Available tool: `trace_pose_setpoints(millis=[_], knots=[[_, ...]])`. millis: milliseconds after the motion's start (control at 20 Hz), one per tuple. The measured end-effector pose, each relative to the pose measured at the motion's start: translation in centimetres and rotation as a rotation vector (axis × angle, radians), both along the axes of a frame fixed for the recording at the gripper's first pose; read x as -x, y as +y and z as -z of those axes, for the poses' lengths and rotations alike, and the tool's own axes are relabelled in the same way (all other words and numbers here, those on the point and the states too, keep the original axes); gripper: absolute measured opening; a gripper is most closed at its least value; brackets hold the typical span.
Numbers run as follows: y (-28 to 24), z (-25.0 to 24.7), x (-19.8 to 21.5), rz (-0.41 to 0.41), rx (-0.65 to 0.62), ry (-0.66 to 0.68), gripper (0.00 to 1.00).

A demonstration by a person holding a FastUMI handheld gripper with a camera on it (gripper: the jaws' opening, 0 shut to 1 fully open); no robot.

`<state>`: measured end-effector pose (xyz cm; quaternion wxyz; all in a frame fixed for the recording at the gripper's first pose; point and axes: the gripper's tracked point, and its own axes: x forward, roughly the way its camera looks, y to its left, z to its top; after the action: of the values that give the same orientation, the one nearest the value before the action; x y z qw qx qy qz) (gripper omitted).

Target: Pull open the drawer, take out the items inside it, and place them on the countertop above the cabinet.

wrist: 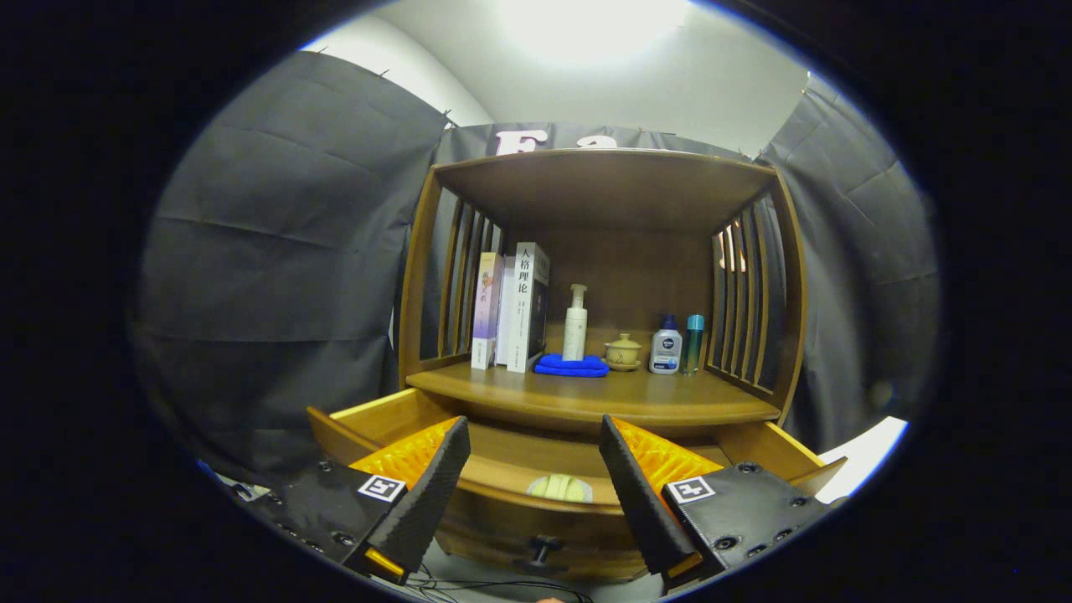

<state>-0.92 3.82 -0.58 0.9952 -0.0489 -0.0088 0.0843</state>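
The wooden cabinet's drawer [377, 410] stands pulled open below the countertop [586, 398], its dark knob [544, 548] on the curved front between my fingers. Inside the drawer, near its front wall, lies a pale yellow-green item [559, 487], partly hidden by the drawer front. My gripper [532, 435] is open, hovering above the drawer with nothing between its fingers. The pale item sits just ahead and below the gap. On the countertop rests a folded blue cloth [572, 366].
On the countertop stand books [515, 306], a white pump bottle [575, 324], a small lidded cup on a saucer [623, 352], a white bottle with blue cap [667, 346] and a teal bottle [693, 343]. Slatted side walls and a top board enclose the shelf. Cables lie below the drawer.
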Motion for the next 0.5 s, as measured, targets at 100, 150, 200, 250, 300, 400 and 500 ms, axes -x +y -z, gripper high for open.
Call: trace_pose_setpoints(millis=[100,150,200,250,300,400,500], knots=[[-0.3,-1.0,-1.8,0.0,-0.028,0.046,0.98],[-0.4,-1.2,-2.7,-0.004,-0.034,0.081,0.98],[-0.1,-1.1,-3.8,-0.018,-0.05,0.132,0.98],[0.3,-0.8,-4.6,-0.041,-0.064,0.179,0.98],[0.6,-0.2,-5.5,-0.056,-0.076,0.236,0.98],[-0.3,1.0,-7.2,-0.039,-0.051,0.317,0.98],[-1.3,2.5,-8.9,0.0,0.01,0.369,0.98]])
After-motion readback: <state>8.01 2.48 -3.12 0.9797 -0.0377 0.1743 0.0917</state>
